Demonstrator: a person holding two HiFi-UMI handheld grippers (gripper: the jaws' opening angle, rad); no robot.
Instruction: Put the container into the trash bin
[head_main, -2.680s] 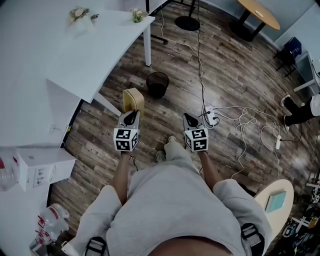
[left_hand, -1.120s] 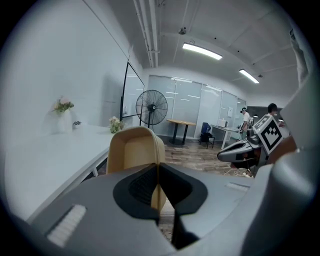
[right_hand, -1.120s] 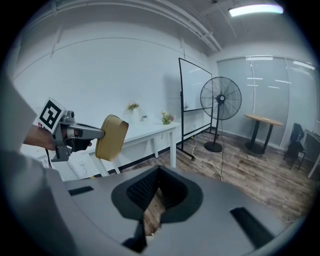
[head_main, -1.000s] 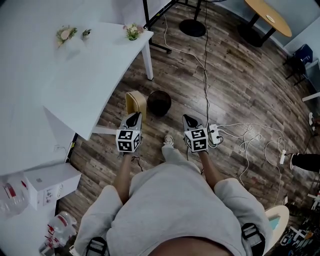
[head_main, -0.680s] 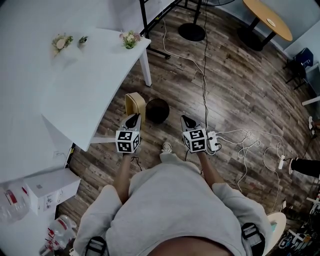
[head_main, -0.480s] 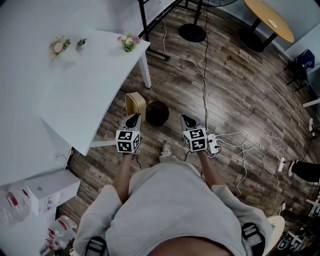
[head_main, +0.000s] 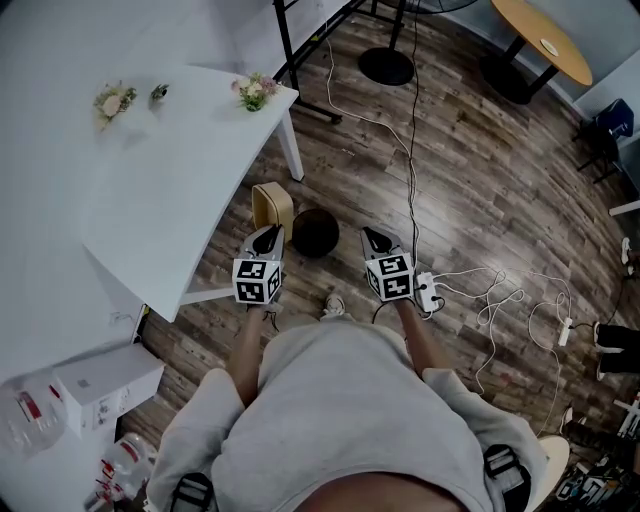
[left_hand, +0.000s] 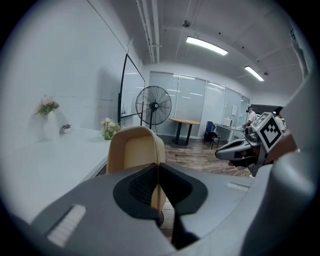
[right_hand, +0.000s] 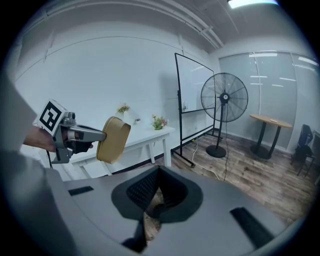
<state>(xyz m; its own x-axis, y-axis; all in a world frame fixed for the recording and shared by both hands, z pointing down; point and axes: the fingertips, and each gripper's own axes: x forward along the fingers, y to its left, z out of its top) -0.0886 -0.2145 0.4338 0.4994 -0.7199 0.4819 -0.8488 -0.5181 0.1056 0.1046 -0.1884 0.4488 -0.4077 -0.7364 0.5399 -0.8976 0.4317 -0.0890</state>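
Observation:
The container (head_main: 272, 204) is a tan, rounded-edge box that stands on edge in the air, just beyond my left gripper (head_main: 268, 233). In the left gripper view the container (left_hand: 135, 152) fills the middle, and my left gripper (left_hand: 158, 167) is shut on its near edge. The trash bin (head_main: 316, 231), dark and round, stands on the wood floor between and slightly ahead of the two grippers. My right gripper (head_main: 369, 235) hovers to the bin's right, and in its own view the right gripper (right_hand: 159, 170) is shut with nothing in it. That view also shows the container (right_hand: 114, 139) off to the left.
A white table (head_main: 160, 170) with small flower pots (head_main: 253, 92) runs along the left, its leg (head_main: 292, 150) close to the bin. A power strip (head_main: 431, 292) and loose cables (head_main: 500, 300) lie at the right. A fan base (head_main: 386, 67) and a round wooden table (head_main: 545, 40) stand farther off.
The person has walked forward with both grippers. The trash bin has come nearer in the head view and now lies between the gripper tips. The grip on the container is unchanged.

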